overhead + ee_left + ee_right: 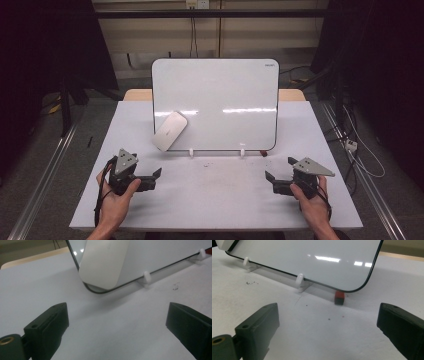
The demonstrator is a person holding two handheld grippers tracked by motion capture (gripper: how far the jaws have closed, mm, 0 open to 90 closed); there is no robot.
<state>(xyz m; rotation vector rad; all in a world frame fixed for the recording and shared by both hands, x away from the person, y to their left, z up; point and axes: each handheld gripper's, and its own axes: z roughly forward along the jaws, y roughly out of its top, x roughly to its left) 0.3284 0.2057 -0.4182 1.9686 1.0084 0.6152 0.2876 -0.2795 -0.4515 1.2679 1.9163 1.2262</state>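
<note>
A blank whiteboard [215, 102] leans upright on two white clips [191, 152] at the middle of the white table [215, 200]. A pale, rounded eraser [170, 130] clings to its lower left corner, large in the left gripper view [105, 262]. A small red and black block [339, 297] lies on the table under the board's lower right corner. My left gripper [156, 176] rests at the front left, open and empty. My right gripper [270, 179] sits at the front right, also open and empty. Both point inward toward the board.
The whiteboard's edge [367, 282] and one clip [300, 281] stand ahead of the right gripper. Faint dark specks [207, 164] mark the table in front of the board. Dark curtains and cables [360, 150] flank the table; a rail [45, 170] runs along the floor at left.
</note>
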